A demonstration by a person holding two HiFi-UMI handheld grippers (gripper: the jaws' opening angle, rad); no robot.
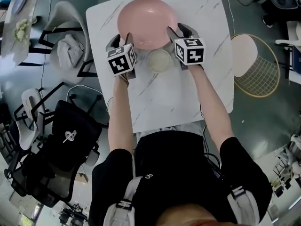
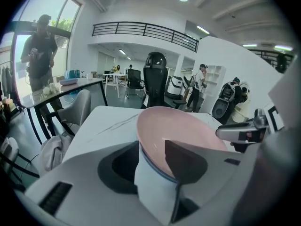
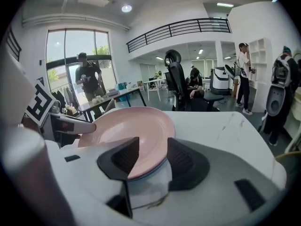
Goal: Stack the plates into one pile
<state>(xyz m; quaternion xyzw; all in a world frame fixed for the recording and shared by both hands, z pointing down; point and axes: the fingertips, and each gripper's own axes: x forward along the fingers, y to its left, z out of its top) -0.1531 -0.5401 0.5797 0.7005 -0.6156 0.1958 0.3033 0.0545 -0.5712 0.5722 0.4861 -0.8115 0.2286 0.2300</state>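
Note:
A large pink plate [image 1: 143, 20] lies on the far half of the white marble table [image 1: 207, 93]. A thin blue edge shows just under its rim in the left gripper view. My left gripper [image 1: 120, 37] is at the plate's near-left rim and my right gripper [image 1: 180, 31] at its near-right rim. In the left gripper view the pink plate [image 2: 183, 131] has its rim between the jaws of the left gripper [image 2: 150, 159], and a gap shows beside one pad. The right gripper [image 3: 150, 157] likewise straddles the pink plate's [image 3: 127, 126] rim without pinching it. A small cream plate [image 1: 160, 60] sits between the two grippers.
A grey chair with cloth [image 1: 70, 51] stands left of the table and a gold wire chair [image 1: 256, 65] to its right. A black office chair [image 1: 61, 149] is at the lower left. People stand farther off in the room, one by the window [image 3: 89, 81].

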